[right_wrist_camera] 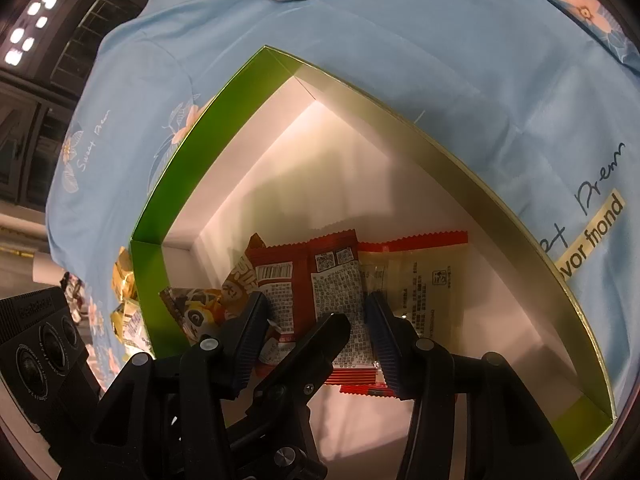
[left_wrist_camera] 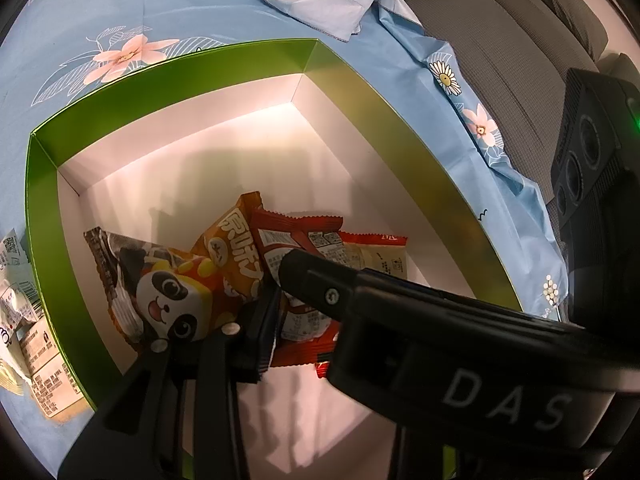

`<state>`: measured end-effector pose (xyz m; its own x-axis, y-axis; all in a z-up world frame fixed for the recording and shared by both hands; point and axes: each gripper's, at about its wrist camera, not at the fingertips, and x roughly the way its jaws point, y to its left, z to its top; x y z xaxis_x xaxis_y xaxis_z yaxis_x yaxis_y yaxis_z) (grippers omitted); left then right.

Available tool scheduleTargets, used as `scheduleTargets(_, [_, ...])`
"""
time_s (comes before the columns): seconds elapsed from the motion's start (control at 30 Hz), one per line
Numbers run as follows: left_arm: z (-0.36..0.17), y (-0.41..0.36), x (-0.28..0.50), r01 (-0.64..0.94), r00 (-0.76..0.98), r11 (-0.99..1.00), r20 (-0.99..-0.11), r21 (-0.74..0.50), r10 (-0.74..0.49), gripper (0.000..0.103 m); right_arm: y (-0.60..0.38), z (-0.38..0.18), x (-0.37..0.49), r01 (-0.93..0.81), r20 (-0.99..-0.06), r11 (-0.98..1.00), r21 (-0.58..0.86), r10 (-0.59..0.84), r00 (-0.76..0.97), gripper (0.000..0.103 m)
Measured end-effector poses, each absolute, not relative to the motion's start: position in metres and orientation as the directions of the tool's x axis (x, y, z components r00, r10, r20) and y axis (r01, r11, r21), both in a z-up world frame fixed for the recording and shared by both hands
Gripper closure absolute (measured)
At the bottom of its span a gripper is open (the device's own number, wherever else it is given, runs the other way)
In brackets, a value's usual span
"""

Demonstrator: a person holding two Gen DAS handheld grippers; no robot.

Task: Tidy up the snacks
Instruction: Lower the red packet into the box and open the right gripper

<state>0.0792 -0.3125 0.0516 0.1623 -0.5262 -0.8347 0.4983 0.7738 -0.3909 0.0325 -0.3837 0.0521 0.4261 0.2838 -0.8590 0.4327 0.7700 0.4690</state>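
**Snacks going into the green box, a few still outside**

We see the job partly done. The green box sits on a blue flowered cloth (what lies under the cloth we cannot tell), and several packets already lie together on its white floor: a panda packet, an orange packet, a red packet and a pale packet with a red edge. They overlap in a loose heap at one end of the box; the rest of the floor is bare.

What we judge is left: more packets lie outside the box against its green wall, some white ones in the left wrist view and gold ones in the right wrist view. These would need to go in.

Our right hand-held gripper hangs over the red packet with its fingers spread on either side of it, just at its edges; we cannot say that they press on it. Our left hand-held gripper is narrowed, with the red packet's edge at its tips (whether it truly pinches the packet we cannot tell).
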Motion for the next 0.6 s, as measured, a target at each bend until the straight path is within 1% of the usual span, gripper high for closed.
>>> scheduleTargets(0.3, [0.053, -0.312, 0.079, 0.503, 0.165, 0.769, -0.829, -0.394, -0.534, 0.065, -0.383, 0.053, 0.031, 0.435, -0.862, 0.773, 0.462, 0.275, 0.425, 0.049])
scheduleTargets(0.37, [0.055, -0.311, 0.078, 0.506, 0.176, 0.768, -0.825, -0.392, -0.537, 0.062, -0.382, 0.055, 0.030, 0.435, -0.864, 0.777, 0.455, 0.265, 0.429, 0.049])
scheduleTargets(0.4, [0.056, -0.311, 0.077, 0.509, 0.182, 0.766, -0.821, -0.392, -0.541, 0.059, -0.382, 0.056, 0.028, 0.434, -0.862, 0.778, 0.454, 0.261, 0.434, 0.048])
scheduleTargets(0.47, [0.059, -0.309, 0.075, 0.509, 0.193, 0.769, -0.820, -0.386, -0.539, 0.057, -0.381, 0.059, 0.027, 0.432, -0.860, 0.778, 0.455, 0.258, 0.441, 0.042])
scheduleTargets(0.6, [0.067, -0.304, 0.071, 0.512, 0.218, 0.772, -0.812, -0.377, -0.541, 0.050, -0.380, 0.065, 0.022, 0.422, -0.849, 0.779, 0.463, 0.254, 0.463, 0.041])
